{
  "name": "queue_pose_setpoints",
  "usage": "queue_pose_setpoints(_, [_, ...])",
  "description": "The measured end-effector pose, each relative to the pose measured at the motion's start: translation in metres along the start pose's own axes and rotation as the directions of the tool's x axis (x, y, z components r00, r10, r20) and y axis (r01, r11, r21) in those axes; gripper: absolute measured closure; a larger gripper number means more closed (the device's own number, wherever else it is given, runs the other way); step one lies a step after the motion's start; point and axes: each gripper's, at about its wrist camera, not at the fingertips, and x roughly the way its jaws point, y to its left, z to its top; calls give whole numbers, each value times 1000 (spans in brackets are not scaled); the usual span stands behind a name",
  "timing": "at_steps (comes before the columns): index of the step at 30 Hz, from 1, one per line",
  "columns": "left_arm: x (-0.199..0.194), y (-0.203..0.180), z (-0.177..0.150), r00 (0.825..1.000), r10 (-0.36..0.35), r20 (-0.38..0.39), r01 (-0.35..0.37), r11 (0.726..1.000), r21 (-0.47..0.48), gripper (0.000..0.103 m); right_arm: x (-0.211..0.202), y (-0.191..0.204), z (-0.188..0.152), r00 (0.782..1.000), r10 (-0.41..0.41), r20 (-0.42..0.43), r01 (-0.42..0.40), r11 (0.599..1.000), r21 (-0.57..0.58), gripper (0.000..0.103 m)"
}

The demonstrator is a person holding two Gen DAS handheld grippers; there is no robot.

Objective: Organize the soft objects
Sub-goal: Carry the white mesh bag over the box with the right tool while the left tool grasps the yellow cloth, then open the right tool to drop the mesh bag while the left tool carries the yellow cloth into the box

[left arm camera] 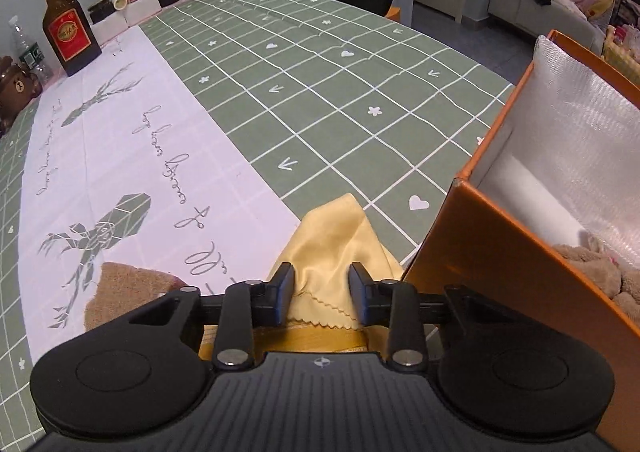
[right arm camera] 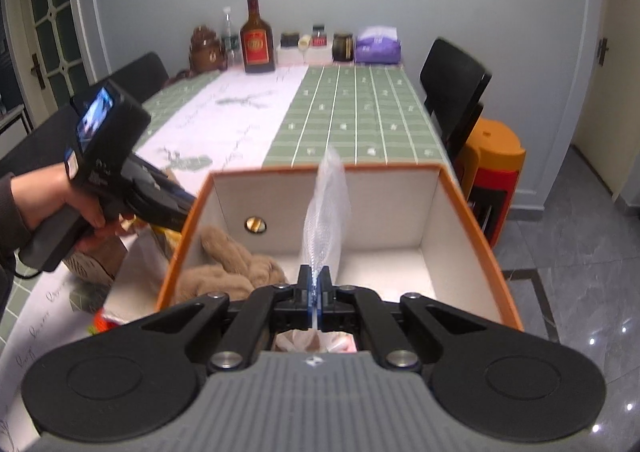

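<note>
- Right wrist view: our right gripper (right arm camera: 319,284) clenches the bubble wrap (right arm camera: 326,211) over the orange box (right arm camera: 460,187); brown plush (right arm camera: 228,268) already inside.
- Our left gripper (left arm camera: 322,284) straddles the yellow cloth (left arm camera: 336,236) beside the box, pads seemingly not pressing; brown towel (left arm camera: 120,288) awaits on the table.

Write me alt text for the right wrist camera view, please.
The right gripper is shut on a sheet of bubble wrap standing up over an open orange box that has a brown plush toy inside. At left a hand holds the left gripper beside the box.
</note>
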Motion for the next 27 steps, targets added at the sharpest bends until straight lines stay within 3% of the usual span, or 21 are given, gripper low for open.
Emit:
queue_pose_setpoints(6, [1, -8, 3, 1000, -9, 9, 9, 1000, -2, 96, 16, -2, -5, 999, 9, -51, -9, 1000, -2, 103])
queue_pose_setpoints(16, [-58, 1, 7, 989, -8, 151, 25, 994, -108, 97, 29, -3, -8, 993, 44, -108, -44, 999, 10, 103])
queue_pose_setpoints(20, [-99, 4, 5, 973, -19, 230, 51, 990, -133, 97, 33, -2, -5, 989, 46, -140, -47, 999, -4, 103])
queue_pose_setpoints(27, [-169, -18, 5, 927, -75, 368, 119, 988, -99, 97, 54, -11, 4, 961, 28, -276, -33, 999, -13, 103])
